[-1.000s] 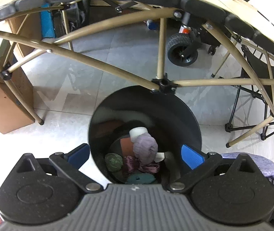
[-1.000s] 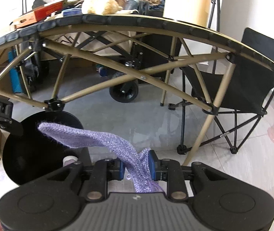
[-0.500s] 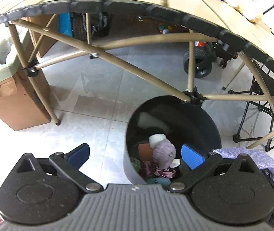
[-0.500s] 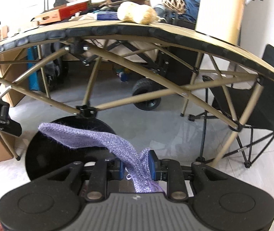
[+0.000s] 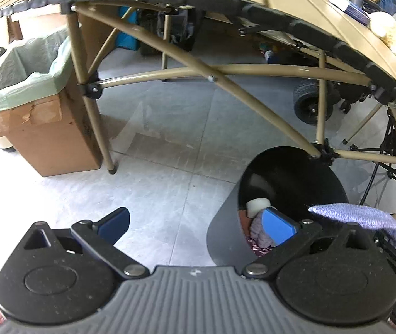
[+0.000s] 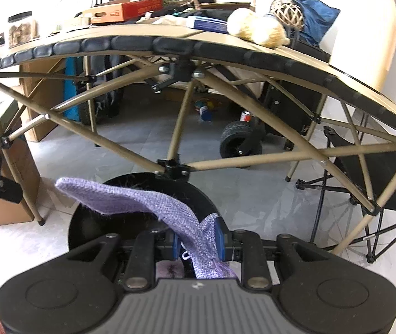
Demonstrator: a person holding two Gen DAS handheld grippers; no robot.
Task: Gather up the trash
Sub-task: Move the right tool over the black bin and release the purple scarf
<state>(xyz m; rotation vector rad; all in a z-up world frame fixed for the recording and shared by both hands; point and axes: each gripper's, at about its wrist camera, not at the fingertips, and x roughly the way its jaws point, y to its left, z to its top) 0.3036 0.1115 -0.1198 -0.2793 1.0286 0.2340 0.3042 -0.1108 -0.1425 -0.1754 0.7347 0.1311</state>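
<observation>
Item 1: purple cloth, clamped in right gripper, hanging above black bin beside the counter, presumably for dropping. Item 2: left gripper, spread wide, holding nothing, off to the bin's side.

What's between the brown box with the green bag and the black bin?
In the left wrist view, only a table leg and bare floor separate the cardboard box from the black bin.

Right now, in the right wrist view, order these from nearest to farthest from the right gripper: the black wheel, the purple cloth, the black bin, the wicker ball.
1. purple cloth, pinched in the right gripper
2. black bin, just below, ahead-left
3. black wheel, on the floor under the table
4. wicker ball, on the tabletop, far right
</observation>
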